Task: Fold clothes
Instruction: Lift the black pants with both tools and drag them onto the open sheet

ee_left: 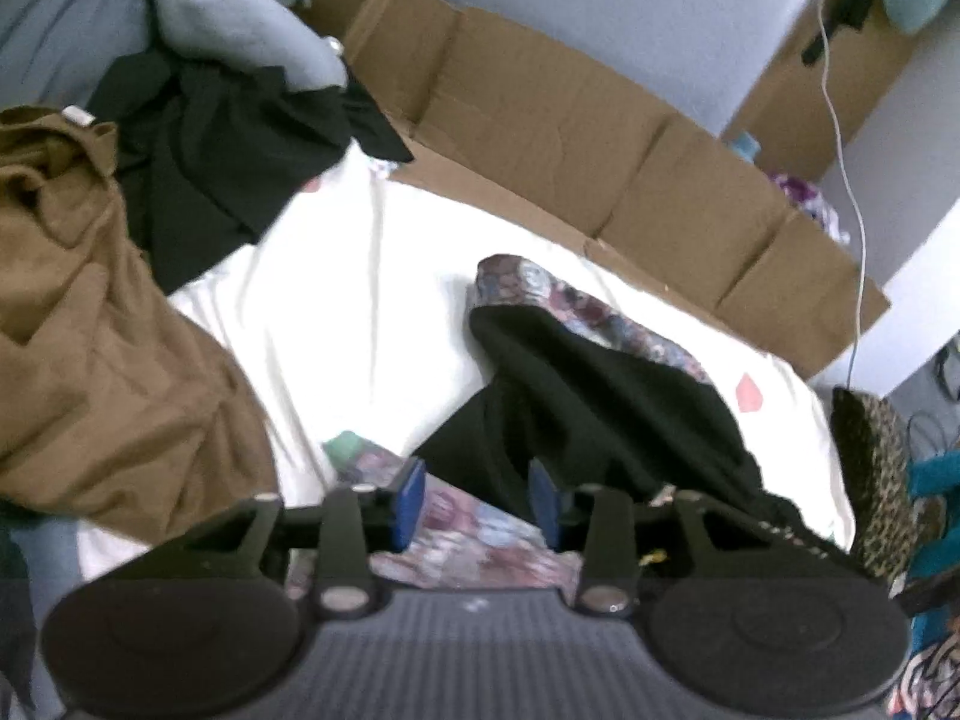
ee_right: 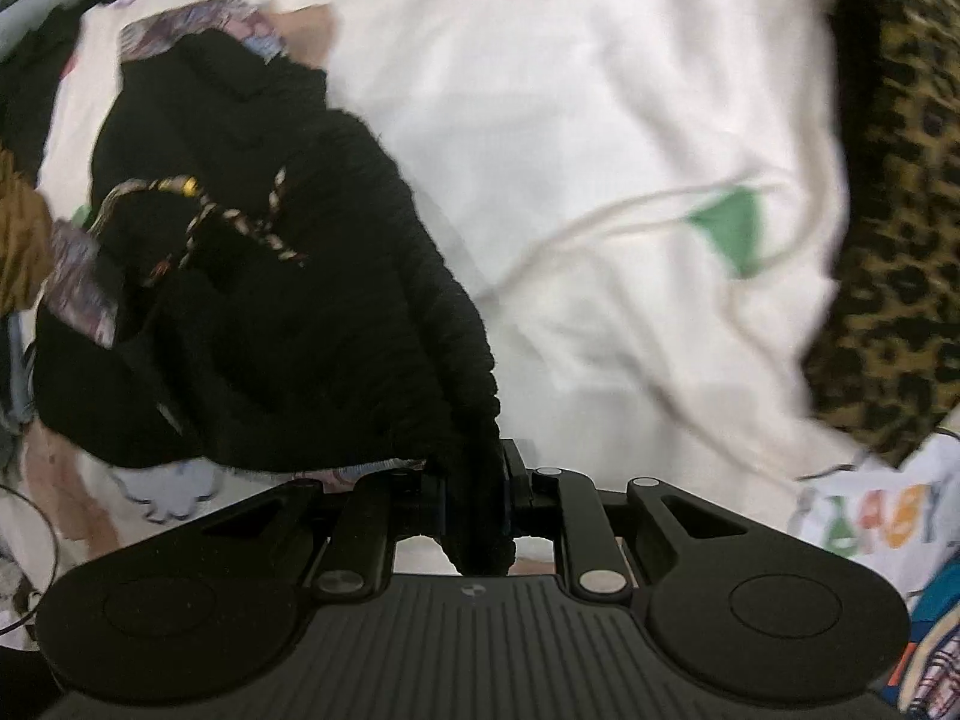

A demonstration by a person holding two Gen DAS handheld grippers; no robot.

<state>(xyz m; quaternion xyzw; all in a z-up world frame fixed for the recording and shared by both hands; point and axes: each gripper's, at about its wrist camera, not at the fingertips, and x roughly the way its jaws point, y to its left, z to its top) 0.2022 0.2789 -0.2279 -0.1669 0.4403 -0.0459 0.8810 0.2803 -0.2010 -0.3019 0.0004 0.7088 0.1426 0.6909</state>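
Note:
A black garment with a floral-print lining (ee_left: 606, 384) lies crumpled on the white bed sheet (ee_left: 336, 312). My left gripper (ee_left: 478, 498) is open, its blue fingertips (ee_left: 410, 495) apart just above the floral edge of the garment, holding nothing. In the right wrist view the same black garment (ee_right: 264, 276) shows its patterned drawstring (ee_right: 240, 222). My right gripper (ee_right: 474, 480) is shut on the garment's gathered black waistband, which runs between the fingers.
A brown garment (ee_left: 102, 324), a second black garment (ee_left: 222, 162) and a light blue one (ee_left: 240, 18) are piled at the left. Flattened cardboard (ee_left: 576, 138) lines the bed's far side. A leopard-print cloth (ee_right: 900, 210) lies at the right edge.

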